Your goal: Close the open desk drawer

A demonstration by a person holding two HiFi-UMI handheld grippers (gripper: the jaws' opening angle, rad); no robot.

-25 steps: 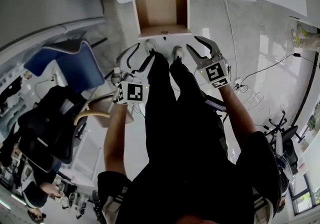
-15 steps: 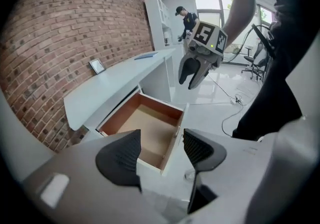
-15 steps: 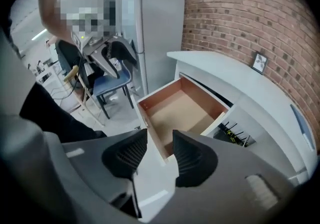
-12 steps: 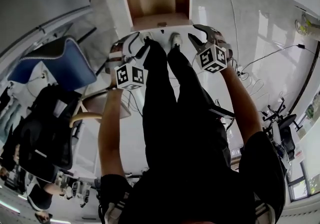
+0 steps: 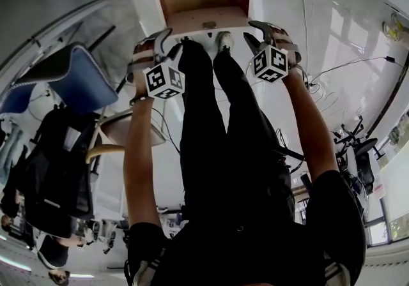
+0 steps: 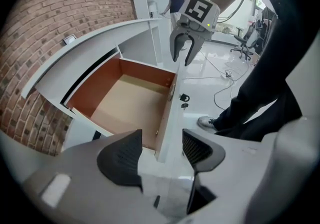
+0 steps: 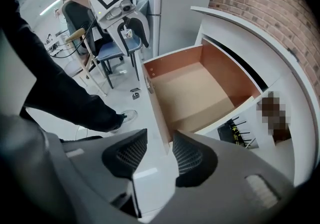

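We look along the left gripper [image 6: 161, 138], whose jaws stand apart and have just been closing a little; the white front panel [image 6: 169, 118] of the open drawer [image 6: 127, 103] runs between them, with a gap on each side. A key [image 6: 184, 98] hangs on that panel. Over its far end hangs the right gripper [image 6: 182, 61], and a brick wall [image 6: 50, 28] stands behind the white desk [image 6: 85, 55].

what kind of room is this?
Likely an office or lab workspace: a white desk with an open drawer, a blue chair, cables trailing over a glossy floor, and a brick wall behind the desk.
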